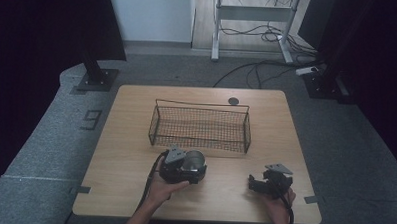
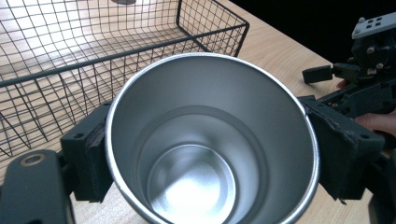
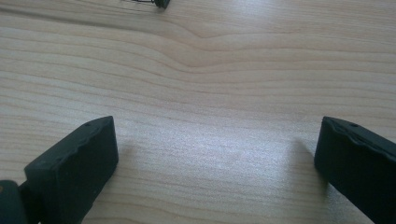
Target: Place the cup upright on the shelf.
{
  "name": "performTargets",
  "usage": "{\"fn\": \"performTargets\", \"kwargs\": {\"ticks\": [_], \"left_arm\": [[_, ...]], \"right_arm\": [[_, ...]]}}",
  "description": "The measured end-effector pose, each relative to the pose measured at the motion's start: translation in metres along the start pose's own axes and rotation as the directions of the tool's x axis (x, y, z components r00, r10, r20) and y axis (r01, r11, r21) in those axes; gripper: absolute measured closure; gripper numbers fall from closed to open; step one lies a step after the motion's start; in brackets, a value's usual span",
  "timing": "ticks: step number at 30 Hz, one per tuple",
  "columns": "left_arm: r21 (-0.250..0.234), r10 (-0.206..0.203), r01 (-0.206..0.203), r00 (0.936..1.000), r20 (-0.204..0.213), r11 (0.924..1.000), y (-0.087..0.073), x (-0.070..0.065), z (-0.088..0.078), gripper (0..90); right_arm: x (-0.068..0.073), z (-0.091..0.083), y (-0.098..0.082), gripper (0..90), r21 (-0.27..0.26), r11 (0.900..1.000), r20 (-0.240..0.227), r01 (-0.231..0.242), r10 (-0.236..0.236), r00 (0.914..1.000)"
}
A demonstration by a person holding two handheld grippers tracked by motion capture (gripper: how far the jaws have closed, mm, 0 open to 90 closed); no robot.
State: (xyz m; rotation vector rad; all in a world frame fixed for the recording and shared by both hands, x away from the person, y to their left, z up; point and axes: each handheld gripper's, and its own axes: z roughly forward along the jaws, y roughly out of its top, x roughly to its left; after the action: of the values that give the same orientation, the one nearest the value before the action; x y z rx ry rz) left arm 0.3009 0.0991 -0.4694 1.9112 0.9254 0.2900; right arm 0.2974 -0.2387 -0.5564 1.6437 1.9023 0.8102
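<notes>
A shiny steel cup (image 1: 195, 160) with an empty inside (image 2: 205, 107) sits between the two black pads of my left gripper (image 1: 190, 168), which press on its rim from both sides (image 2: 210, 140). It is held just in front of the near wall of a black wire basket (image 1: 202, 104), whose mesh (image 2: 116, 51) shows behind the cup. Whether the cup rests on the table I cannot tell. My right gripper (image 1: 254, 184) stays low at the front right of the wooden table (image 1: 130, 154), jaws wide apart over bare wood (image 3: 217, 154).
The basket stands mid-table and holds nothing I can see. A dark round disc (image 1: 233, 100) lies by the table's far edge. My right gripper (image 2: 359, 79) with a hand shows to the right of the cup. Stands and cables are on the floor beyond.
</notes>
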Motion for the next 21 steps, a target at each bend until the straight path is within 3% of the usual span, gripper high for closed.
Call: {"fn": "performTargets", "kwargs": {"ticks": [21], "left_arm": [[-0.005, -0.013, 0.013, 0.9997, -0.018, 0.9999, 0.009, 0.01, -0.009, 14.7]], "right_arm": [[0.0, 0.0, 0.0, 0.0, 0.0, 1.0, 0.0, 0.0, 0.0, 1.0]]}}
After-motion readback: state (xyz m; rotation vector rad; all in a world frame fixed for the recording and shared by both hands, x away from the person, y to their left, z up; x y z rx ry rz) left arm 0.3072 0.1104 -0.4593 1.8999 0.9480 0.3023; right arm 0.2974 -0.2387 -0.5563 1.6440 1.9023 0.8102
